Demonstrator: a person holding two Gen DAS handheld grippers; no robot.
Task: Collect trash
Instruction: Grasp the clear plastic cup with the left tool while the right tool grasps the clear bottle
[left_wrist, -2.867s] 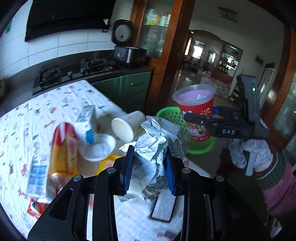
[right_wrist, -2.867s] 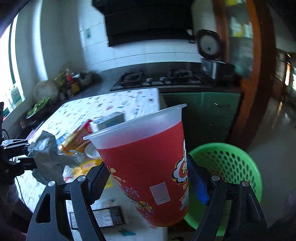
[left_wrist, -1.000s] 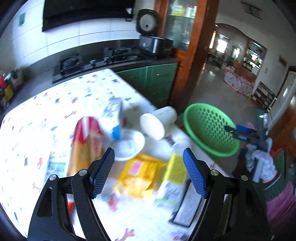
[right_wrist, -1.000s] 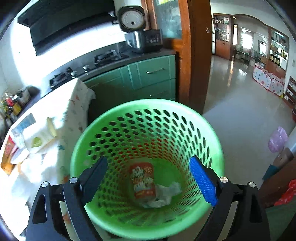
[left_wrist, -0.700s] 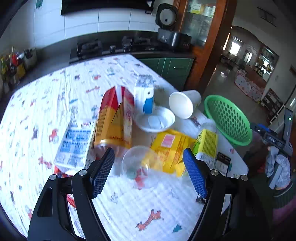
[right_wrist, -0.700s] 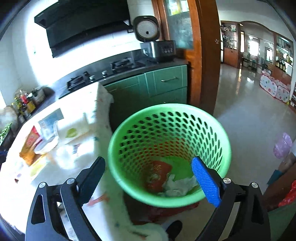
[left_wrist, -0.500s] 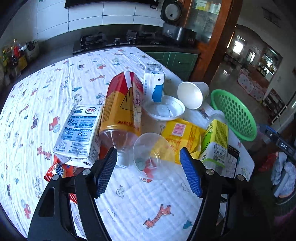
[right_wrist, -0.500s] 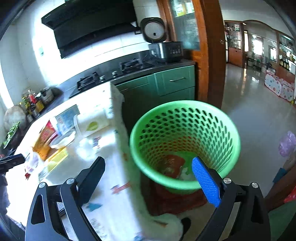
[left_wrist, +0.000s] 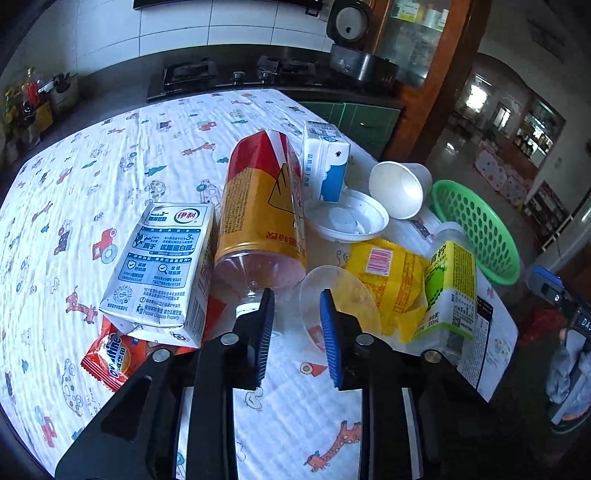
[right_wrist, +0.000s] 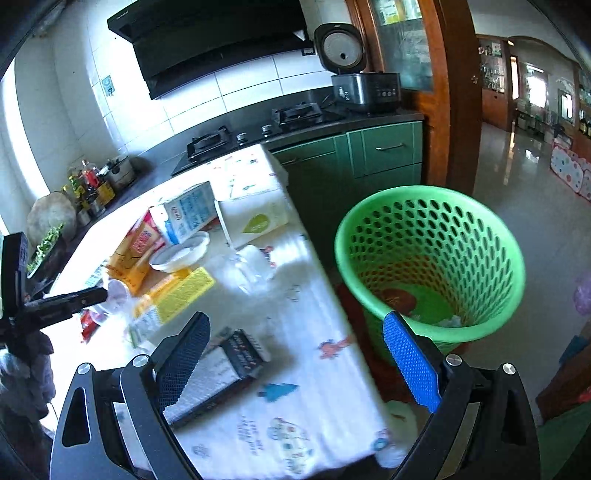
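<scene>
A clear plastic cup lies on its side on the cartoon-print tablecloth, beside a yellow-labelled bottle and a yellow wrapper. Your left gripper has just been closing, its blue pad at the cup's rim; whether it pinches the wall you cannot tell. Your right gripper hangs with jaws wide apart and empty, between the table edge and the green basket on the floor.

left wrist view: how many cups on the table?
2. A white paper cup lies on its side at the far right, beside the white dish. A clear plastic cup lies nearer, between the bottle and the yellow wrapper. Others may be hidden.
</scene>
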